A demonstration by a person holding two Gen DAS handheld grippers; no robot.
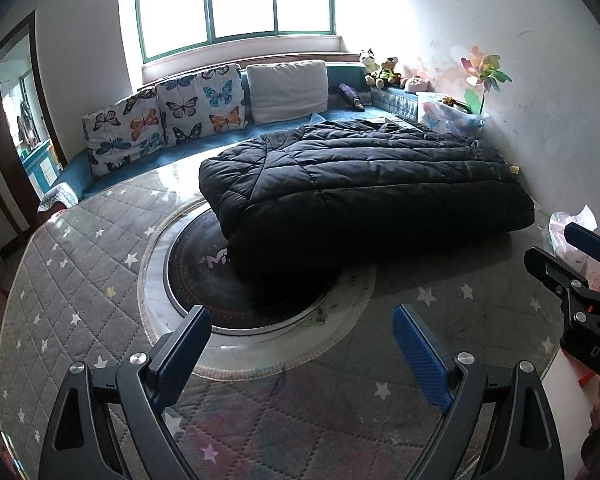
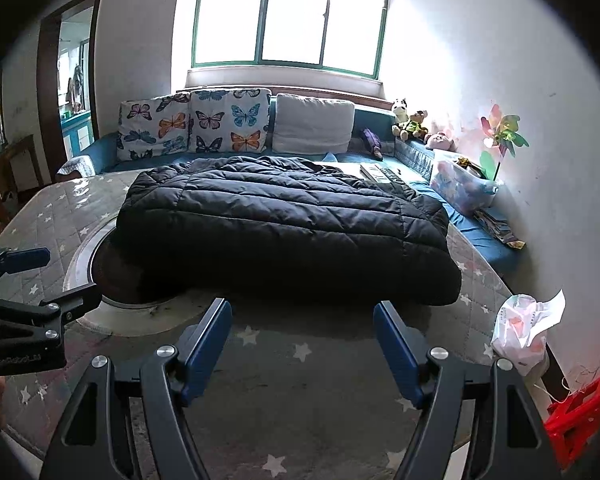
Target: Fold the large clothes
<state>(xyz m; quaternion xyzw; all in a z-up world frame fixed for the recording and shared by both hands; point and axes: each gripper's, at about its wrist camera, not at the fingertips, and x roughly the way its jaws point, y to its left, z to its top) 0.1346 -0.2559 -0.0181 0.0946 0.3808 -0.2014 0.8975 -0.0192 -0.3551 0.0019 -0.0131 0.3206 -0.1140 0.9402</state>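
A black quilted down coat [image 1: 364,188] lies folded into a thick rectangle on the round table, partly over the dark centre disc [image 1: 204,276]. It also shows in the right wrist view [image 2: 288,228]. My left gripper [image 1: 302,320] is open and empty, held above the table short of the coat's near edge. My right gripper [image 2: 302,312] is open and empty, just short of the coat's near edge. Each gripper shows at the side of the other's view: the right gripper [image 1: 580,252], the left gripper [image 2: 32,280].
The table wears a grey star-patterned quilted cover [image 1: 68,292]. A blue sofa [image 2: 104,148] with butterfly cushions [image 2: 196,124] runs behind it. A clear toy box [image 2: 464,188] and pinwheel [image 2: 500,132] stand at right. A white plastic bag [image 2: 520,328] and red stool [image 2: 584,412] are near the right wall.
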